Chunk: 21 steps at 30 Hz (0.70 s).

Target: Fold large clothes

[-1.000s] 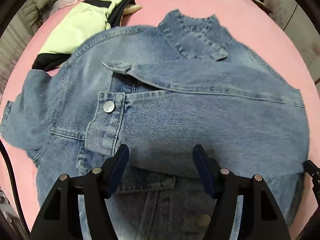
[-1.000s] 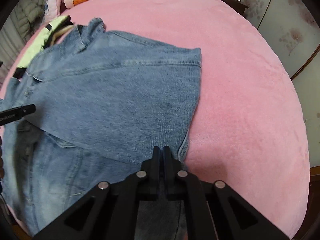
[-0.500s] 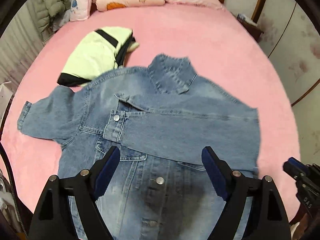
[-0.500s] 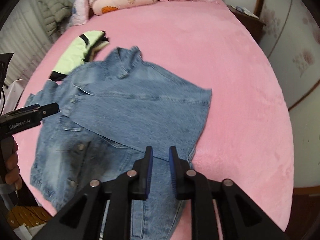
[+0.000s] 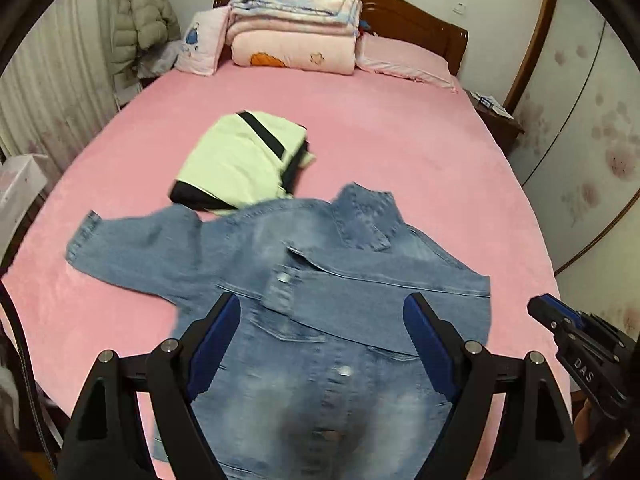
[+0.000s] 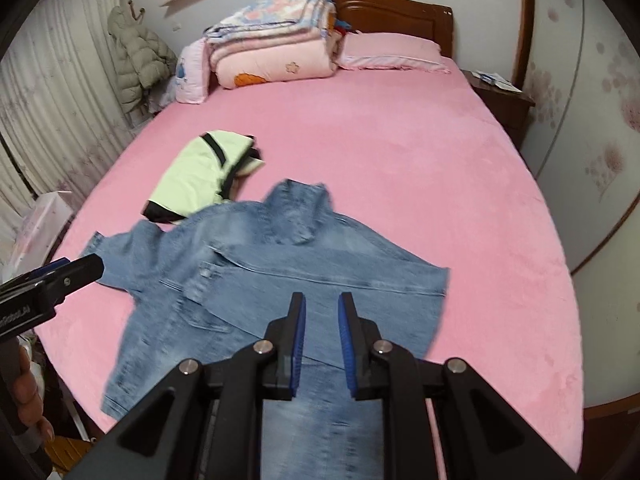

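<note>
Both grippers have lifted well clear of the denim jacket [image 5: 320, 300] since the earlier frames, so the whole bed [image 5: 400, 152] now fills each view where a second ago only denim and pink sheet showed. Going left to right in the left wrist view: the jacket's free sleeve [image 5: 132, 248] lies stretched toward the left edge of the frame, flat on the sheet; above it, upper left of centre, sits a folded pale green garment [image 5: 236, 160], its near edge tucked just under the jacket's shoulder; the jacket body lies centre and low in the frame, collar [image 5: 364, 216] pointing up-frame, with the other sleeve [image 5: 360, 304] folded across the chest. The left gripper [image 5: 320, 344] hangs over it with jaws standing wide and nothing between them; they have just been opening. At the far right edge the right gripper [image 6: 322, 340] shows, and in its own view its jaws stand a narrow gap apart, empty, having just opened a little. One sleeve is in, one is still out, so the fold looks about half made. The risk, as I judge it, lies at the left: pulling the free sleeve across could drag the green garment with it, since the two overlap, or tug the stiff denim so the sleeve already folded slides off the chest. A narrow jaw on thick cuff seams may also slip.
</note>
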Each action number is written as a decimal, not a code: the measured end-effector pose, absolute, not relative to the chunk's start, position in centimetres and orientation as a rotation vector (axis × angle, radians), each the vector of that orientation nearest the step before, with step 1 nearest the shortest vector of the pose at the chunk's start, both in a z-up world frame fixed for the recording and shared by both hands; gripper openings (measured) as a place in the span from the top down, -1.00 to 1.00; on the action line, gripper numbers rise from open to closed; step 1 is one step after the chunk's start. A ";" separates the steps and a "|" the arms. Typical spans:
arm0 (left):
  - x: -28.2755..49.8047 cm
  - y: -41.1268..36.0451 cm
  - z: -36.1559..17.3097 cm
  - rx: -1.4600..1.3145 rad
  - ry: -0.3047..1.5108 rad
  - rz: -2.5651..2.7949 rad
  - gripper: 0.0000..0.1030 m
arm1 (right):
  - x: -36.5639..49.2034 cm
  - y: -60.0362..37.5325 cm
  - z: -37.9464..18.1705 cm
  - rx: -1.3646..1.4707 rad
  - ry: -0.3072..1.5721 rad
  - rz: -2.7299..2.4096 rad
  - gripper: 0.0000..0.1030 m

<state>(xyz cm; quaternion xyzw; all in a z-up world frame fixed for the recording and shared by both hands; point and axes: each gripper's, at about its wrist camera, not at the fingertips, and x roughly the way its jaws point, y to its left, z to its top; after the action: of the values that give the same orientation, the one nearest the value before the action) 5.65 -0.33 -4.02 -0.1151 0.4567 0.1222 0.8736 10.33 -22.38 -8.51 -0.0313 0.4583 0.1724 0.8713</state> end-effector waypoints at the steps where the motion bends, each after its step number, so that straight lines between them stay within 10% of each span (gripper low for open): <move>1: 5.2 1.3 -3.7 -0.244 0.952 0.248 -0.60 | 10.3 -21.5 -8.4 -0.060 0.953 0.373 0.68; 21: 0.3 38.9 -13.2 -0.457 1.050 0.457 -0.60 | 9.7 10.8 -12.3 -0.069 0.912 0.444 0.68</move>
<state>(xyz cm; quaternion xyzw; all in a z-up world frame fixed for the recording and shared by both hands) 0.28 38.95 -13.16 -0.2142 0.4923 0.2141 0.8160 9.68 10.81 -12.30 -0.0330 0.4365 0.2123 0.8736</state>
